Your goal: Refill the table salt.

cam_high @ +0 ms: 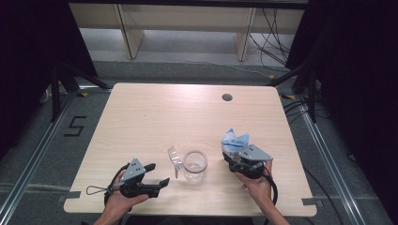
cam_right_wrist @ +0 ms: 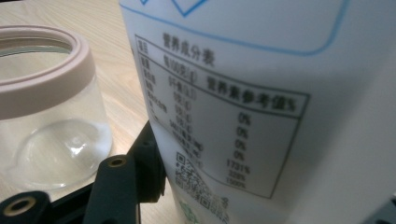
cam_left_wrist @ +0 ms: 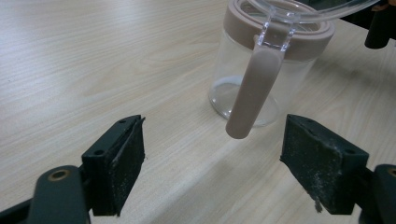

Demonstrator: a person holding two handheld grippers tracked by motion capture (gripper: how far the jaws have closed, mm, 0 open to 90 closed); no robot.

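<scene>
High view: At the near edge of a light wooden table (cam_high: 141,112), a clear glass jar (cam_high: 195,165) with a pinkish-brown collar stands open between the person's two hands, its transparent flip lid (cam_high: 174,158) tipped back on the left side. The right gripper (cam_high: 236,149) holds a white-and-blue pouch (cam_high: 234,140) upright just to the right of the jar and a little farther from the person, the bag's long axis running up out of the jaws. The left gripper (cam_high: 157,174) rests low on the table to the jar's left, its jaws spread and pointing toward the jar.

Left gripper view: The two black jaws stand wide apart with nothing between them. Straight ahead, the jar (cam_left_wrist: 261,70) shows its collar and a pinkish-brown latch strap (cam_left_wrist: 252,93) hanging down the near side; the strap lies nearer the right-hand jaw.

Right gripper view: The pouch (cam_right_wrist: 261,107), its printed nutrition table facing the camera, is pinched between the jaws, one black jaw pressing its lower left edge. The jar's open mouth (cam_right_wrist: 42,70) sits close on the left, slightly below the bag. Any pour would, by the look of it, mean tipping the pouch leftward over that rim, and the right hand is the one placed for it.
</scene>
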